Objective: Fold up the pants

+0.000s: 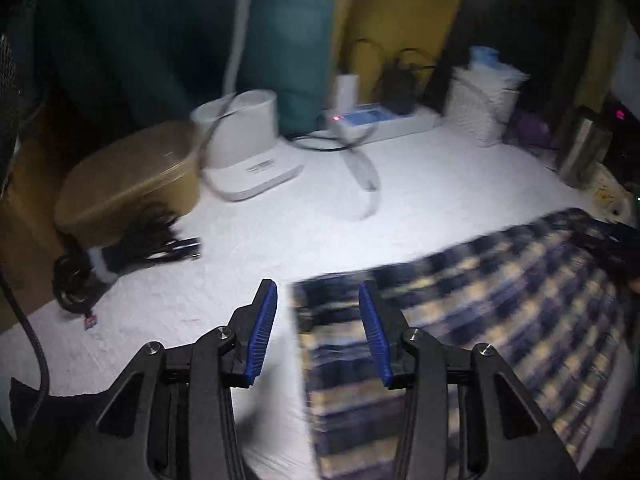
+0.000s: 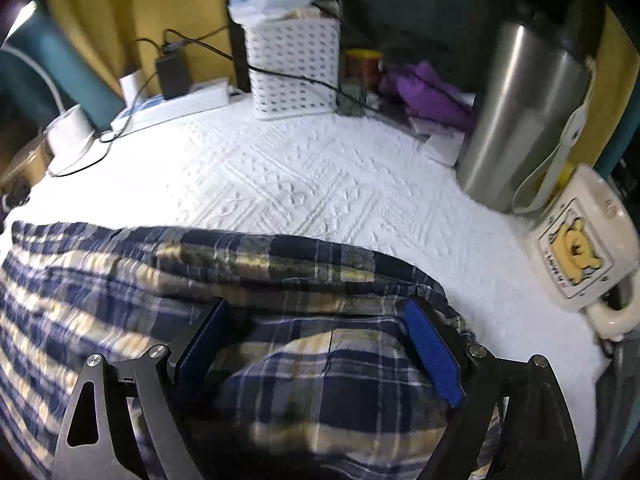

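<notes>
- The left gripper (image 1: pixel 318 330) hangs just above the near left corner of the plaid pants (image 1: pixel 460 340); its blue-padded fingers (image 1: pixel 262 332) stand partly spread with nothing pinched, one over bare white cover, the other over cloth
- The right gripper (image 2: pixel 316 344) sits low over the pants (image 2: pixel 280 320) at their right end, fingers (image 2: pixel 434 354) spread wide; a soft hump of cloth bulges between them, but the pads do not visibly press it, so I judge nothing is gripped
- The pants lie in a flattened band across the near part of the table (image 2: pixel 312 168), which wears a white embossed cover, with a doubled edge running along their far side in the right wrist view
- By my reading this is thin woven flannel: light, limp, not slippery, not fragile; it will sag and drag rather than keep shape, so a one-layer pinch would peel the stack apart
- Best hold, I judge: at the two end corners, pinching through all layers close to the edge, both ends lifted evenly
- Further off stand a Pooh-print mug (image 2: pixel 580 248) and a steel flask (image 2: pixel 524 112) to the right, near the cloth, so a sweep could knock them
- At the back are a white perforated basket (image 2: pixel 294 68), a power strip (image 2: pixel 176 104), a white stand (image 1: pixel 248 148), a tan lidded box (image 1: pixel 128 184) and bundled black cable (image 1: pixel 132 252)
</notes>
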Demonstrator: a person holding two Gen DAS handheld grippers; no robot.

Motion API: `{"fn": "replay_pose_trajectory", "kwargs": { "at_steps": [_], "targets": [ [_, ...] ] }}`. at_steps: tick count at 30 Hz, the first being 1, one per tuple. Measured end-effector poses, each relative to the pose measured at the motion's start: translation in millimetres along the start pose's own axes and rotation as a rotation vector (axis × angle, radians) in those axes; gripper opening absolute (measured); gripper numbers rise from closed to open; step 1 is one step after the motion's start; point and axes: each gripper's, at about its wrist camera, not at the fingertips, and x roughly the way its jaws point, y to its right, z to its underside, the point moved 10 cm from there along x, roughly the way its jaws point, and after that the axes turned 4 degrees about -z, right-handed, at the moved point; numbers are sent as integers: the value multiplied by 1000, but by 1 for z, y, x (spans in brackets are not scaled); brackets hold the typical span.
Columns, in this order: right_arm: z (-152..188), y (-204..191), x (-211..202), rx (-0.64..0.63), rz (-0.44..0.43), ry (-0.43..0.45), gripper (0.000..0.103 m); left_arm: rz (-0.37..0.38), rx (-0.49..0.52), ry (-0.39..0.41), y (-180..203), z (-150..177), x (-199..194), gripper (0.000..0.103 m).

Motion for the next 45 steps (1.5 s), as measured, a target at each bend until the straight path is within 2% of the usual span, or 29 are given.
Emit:
{"fn": "replay_pose_trajectory", "kwargs": {
  "at_steps": [5,9,12,15,17,19,21,24,27,29,32,36,41,45],
  "targets": [
    [-7,-4,-6,0,45,22,90,139,74,-60,50,18,0,42],
    [-6,-21,-35,-7,22,79,90,161,125,-112,72,31,11,42],
    [1,-51,-49,-70,-7,90,90,136,131,-140,72,33,27,42],
    [16,-77,-45,-116,-52,59,90,98,141,-123,68,27,33,42],
    [29,-84,-34,-141,-35,25,90,46,154,-112,65,24,37,42],
    [39,-82,-23,-154,6,-1,89,37,146,-102,62,22,40,43],
    [42,-78,-23,-132,-4,9,90,33,134,-113,59,22,40,43],
    [44,-65,-29,-103,37,17,90,33,96,-112,57,20,34,43],
    [46,-60,-40,-85,50,28,90,87,85,-48,65,17,4,43],
    [46,-66,-53,-82,21,53,90,141,75,-26,79,21,-14,43],
    [54,-91,-69,-131,-43,82,90,225,82,-27,105,38,-36,43],
    [76,-118,-74,-174,-92,57,90,291,94,-56,136,65,-49,43],
    [104,-124,-70,-175,-86,16,90,306,92,-108,156,102,-54,43],
    [121,-121,-77,-169,-74,19,89,300,107,-128,167,132,-58,43]
  ]
}}
